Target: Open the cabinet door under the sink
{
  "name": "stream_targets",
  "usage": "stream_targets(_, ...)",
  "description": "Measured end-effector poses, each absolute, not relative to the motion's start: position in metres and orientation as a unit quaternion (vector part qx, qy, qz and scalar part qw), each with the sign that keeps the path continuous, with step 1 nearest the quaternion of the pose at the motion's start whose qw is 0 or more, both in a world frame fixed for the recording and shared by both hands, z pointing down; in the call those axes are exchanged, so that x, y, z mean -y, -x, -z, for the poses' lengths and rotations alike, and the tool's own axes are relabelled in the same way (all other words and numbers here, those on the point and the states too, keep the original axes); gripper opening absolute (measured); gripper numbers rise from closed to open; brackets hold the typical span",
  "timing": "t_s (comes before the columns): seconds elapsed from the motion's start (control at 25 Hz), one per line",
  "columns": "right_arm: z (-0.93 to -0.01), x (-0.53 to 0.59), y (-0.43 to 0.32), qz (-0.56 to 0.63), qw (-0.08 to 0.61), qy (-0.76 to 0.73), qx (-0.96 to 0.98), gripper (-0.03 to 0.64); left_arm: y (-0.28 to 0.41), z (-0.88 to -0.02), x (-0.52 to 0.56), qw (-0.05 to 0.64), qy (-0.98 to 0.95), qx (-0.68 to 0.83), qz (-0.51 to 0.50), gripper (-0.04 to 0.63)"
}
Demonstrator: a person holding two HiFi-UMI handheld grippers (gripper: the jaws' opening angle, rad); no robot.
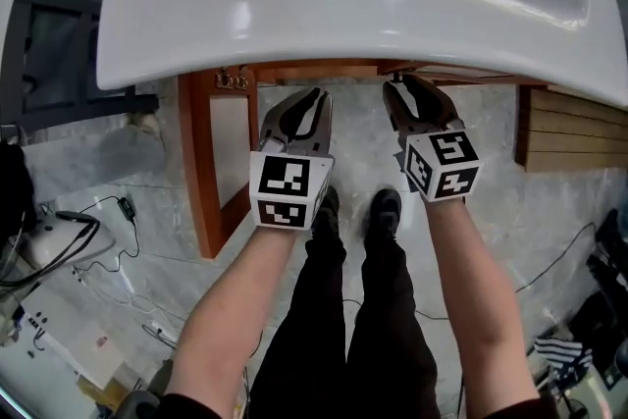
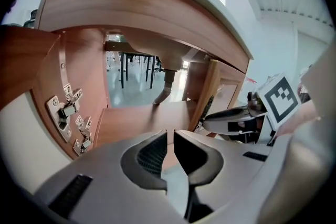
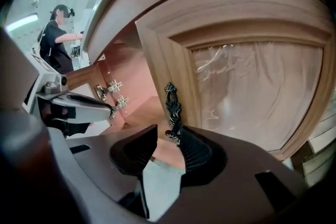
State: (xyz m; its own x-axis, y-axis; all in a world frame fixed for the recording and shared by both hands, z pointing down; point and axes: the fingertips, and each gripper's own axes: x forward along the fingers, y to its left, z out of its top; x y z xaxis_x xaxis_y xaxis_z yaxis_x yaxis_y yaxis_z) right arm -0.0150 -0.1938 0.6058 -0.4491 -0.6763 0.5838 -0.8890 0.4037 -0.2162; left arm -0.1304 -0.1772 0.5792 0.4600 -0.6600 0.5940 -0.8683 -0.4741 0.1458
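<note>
slip risk — right gripper's (image 3: 167,136) wide-spread fingers sit off-centre at the ornate dark metal door handle (image 3: 173,110), so closing may miss; left gripper's (image 2: 170,136) fingers barely apart, empty.

Both forearms (image 1: 231,309) are stretching forward side by side, angling down; the left gripper (image 1: 314,101) is holding its jaws seemingly just apart, the right gripper (image 1: 402,93) gaping wide.
</note>
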Motion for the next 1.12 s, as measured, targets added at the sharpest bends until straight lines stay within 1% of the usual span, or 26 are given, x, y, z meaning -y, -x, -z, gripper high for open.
stream_targets(0.12, -0.611, 0.198, 0.012, -0.265, 0.201, -0.502, 0.798, 0.142, 0.123, -0.58, 0.177, 0.222, -0.83, 0.456, -0.233, 0.052)
stream_targets(0.2, -0.615, 0.196, 0.007, -0.276, 0.193, -0.513, 0.789, 0.11, 0.117, -0.581, 0.176, 0.218, -0.833, 0.452, -0.232, 0.052)
stream_targets(0.32, -0.619, 0.193, 0.005, -0.284, 0.193, -0.523, 0.78, 0.114, 0.11, -0.579, 0.174, 0.213, -0.838, 0.445, -0.233, 0.052)
stream_targets(0.4, -0.618, 0.192, 0.003, -0.283, 0.192, -0.535, 0.773, 0.097, 0.108, -0.577, 0.175, 0.207, -0.842, 0.438, -0.236, 0.052)
stream_targets(0.68, -0.617, 0.189, 0.005, -0.267, 0.198, -0.522, 0.785, 0.094, 0.108, -0.563, 0.185, 0.193, -0.856, 0.419, -0.233, 0.052)
stream_targets(0.92, -0.617, 0.154, -0.001, -0.267, 0.201, -0.494, 0.803, 0.094, 0.086, -0.54, 0.172, 0.156, -0.895, 0.342, -0.238, 0.052)
stream_targets(1.12, -0.617, 0.128, -0.006, -0.274, 0.2, -0.482, 0.808, 0.095, 0.071, -0.527, 0.158, 0.152, -0.917, 0.292, -0.223, 0.052)
